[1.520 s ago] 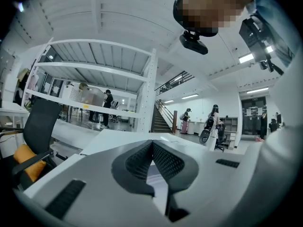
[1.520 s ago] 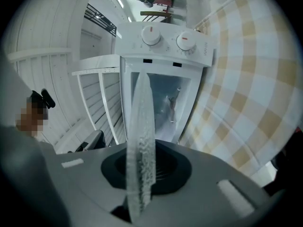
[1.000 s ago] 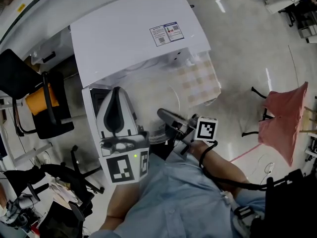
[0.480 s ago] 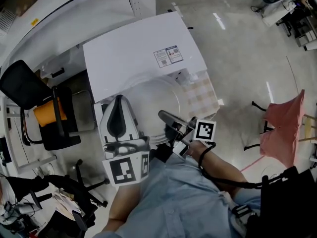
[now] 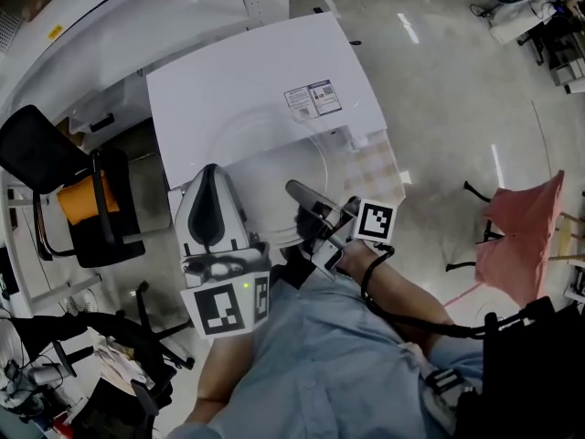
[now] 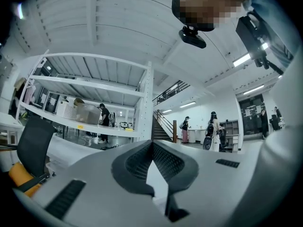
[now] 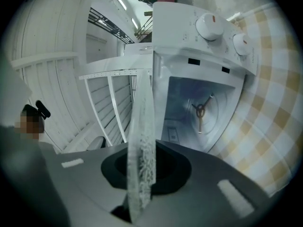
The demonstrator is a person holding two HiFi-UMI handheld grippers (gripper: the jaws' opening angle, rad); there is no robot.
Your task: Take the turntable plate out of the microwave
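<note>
The glass turntable plate (image 5: 274, 167) hangs in front of the white microwave (image 5: 247, 71), covering part of its top in the head view. My right gripper (image 5: 303, 197) is shut on the plate's near rim. In the right gripper view the plate (image 7: 142, 122) runs edge-on between the jaws of the right gripper (image 7: 143, 150). Behind it is the open cavity with the bare rotor hub (image 7: 200, 110). My left gripper (image 5: 208, 174) is level beside the plate's left edge. In the left gripper view the left gripper (image 6: 152, 145) has its tips together and holds nothing.
The microwave stands on a checkered cloth (image 5: 375, 167), with two knobs (image 7: 209, 26) beside the cavity. A black chair with an orange cushion (image 5: 82, 199) is at the left, a pink-draped stand (image 5: 521, 236) at the right. Shelving (image 6: 94, 84) and distant people lie beyond.
The plate, still in my right gripper, has come further out and higher, now overlapping the microwave's top in the head view. The left gripper has risen a little alongside it.
</note>
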